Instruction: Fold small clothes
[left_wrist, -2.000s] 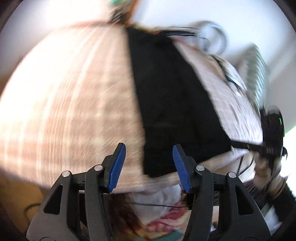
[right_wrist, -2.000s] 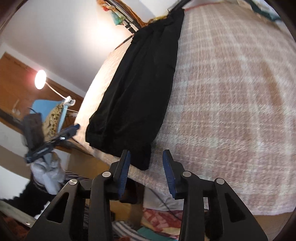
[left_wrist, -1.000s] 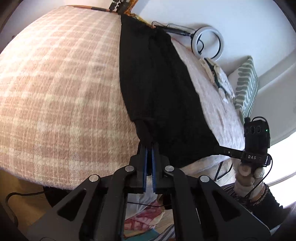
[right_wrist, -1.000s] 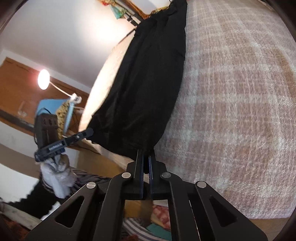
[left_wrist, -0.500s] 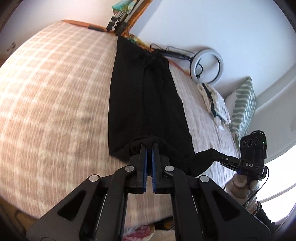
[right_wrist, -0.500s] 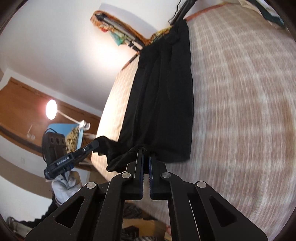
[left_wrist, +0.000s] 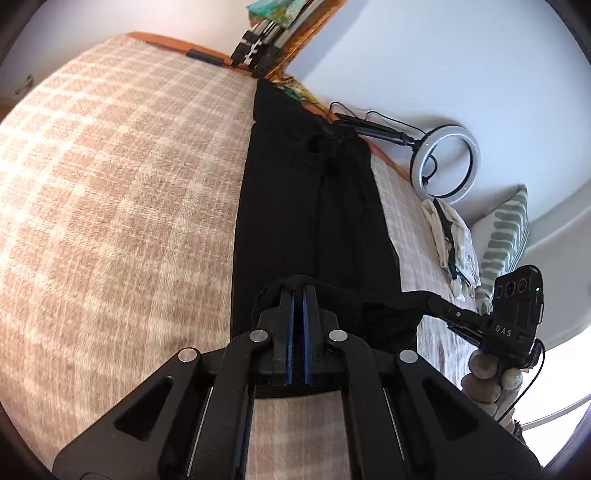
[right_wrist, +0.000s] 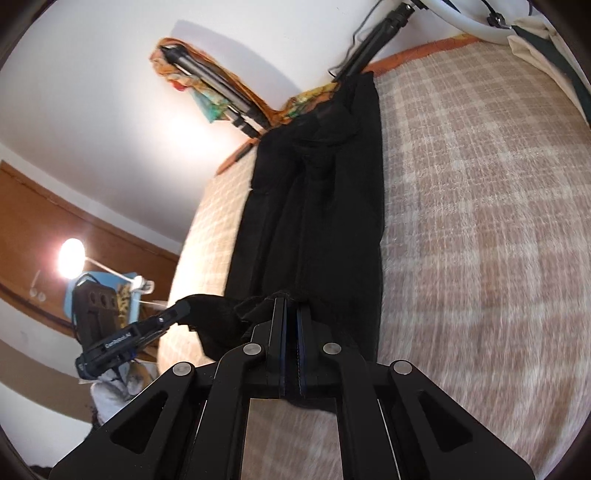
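Note:
Long black trousers (left_wrist: 310, 206) lie lengthwise on a beige checked blanket (left_wrist: 110, 206) on a bed; they also show in the right wrist view (right_wrist: 317, 221). My left gripper (left_wrist: 297, 291) is shut on the near hem at one corner. My right gripper (right_wrist: 290, 301) is shut on the other corner of the same hem. Both hold the hem lifted above the trousers, folded back over the legs. The other gripper shows at the right edge of the left wrist view (left_wrist: 436, 301) and at the left of the right wrist view (right_wrist: 181, 308).
A ring light (left_wrist: 445, 162) and a tripod lean on the wall behind the bed. A cream garment (left_wrist: 452, 232) and a green patterned pillow (left_wrist: 506, 229) lie at the right side of the bed. A lit lamp (right_wrist: 72, 258) stands left of the bed.
Both grippers shut on the near hem at the bed's edge, then lifted it and carried it forward over the trouser legs toward the waistband.

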